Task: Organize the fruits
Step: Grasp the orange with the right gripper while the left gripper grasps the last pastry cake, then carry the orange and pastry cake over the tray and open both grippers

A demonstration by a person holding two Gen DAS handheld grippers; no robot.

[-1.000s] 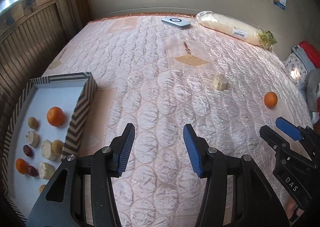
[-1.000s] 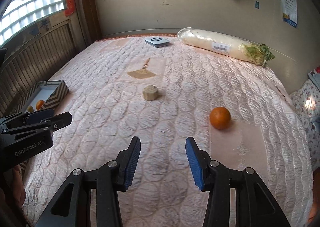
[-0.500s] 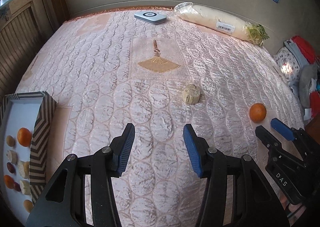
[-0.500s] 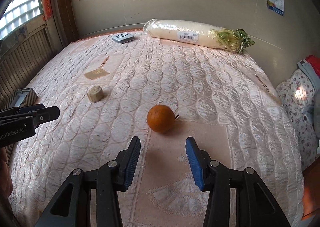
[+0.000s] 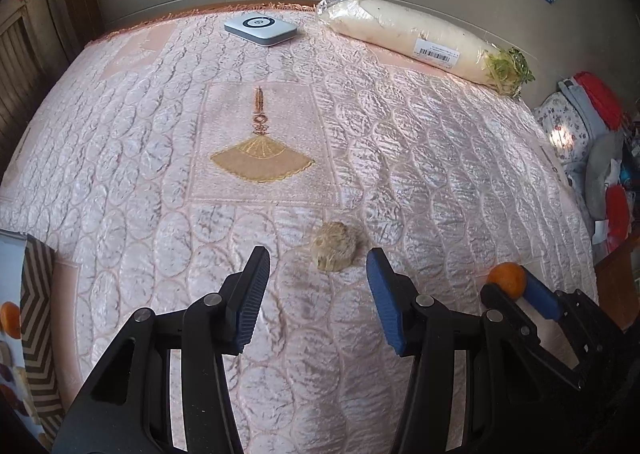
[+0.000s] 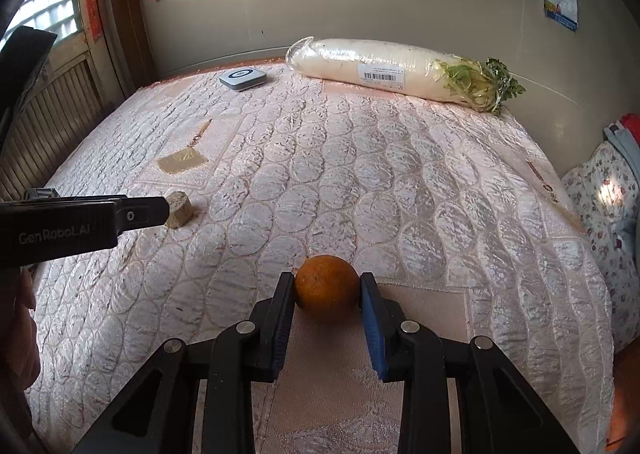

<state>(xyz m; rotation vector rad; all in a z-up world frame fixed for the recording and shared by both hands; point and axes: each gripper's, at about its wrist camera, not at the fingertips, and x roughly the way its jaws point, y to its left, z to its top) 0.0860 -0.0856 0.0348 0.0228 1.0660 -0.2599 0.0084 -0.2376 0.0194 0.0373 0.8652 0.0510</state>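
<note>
Within the last second both grippers have been brought up to the two loose pieces on the pink quilted bedspread. The right gripper has been closed down from a wide spread, so that the round orange fruit now sits between its fingertips, both pads touching the peel; the fruit appears gripped but still resting on the cloth, not lifted. The left gripper is held wide open, nothing in it, and the pale tan, rough-cut fruit chunk lies just ahead of its tips, slightly toward the right finger. The striped-walled tray with a white floor, already holding fruit, is seen at the far left of the left gripper. A lift and carry to that tray is judged to be next.
</note>
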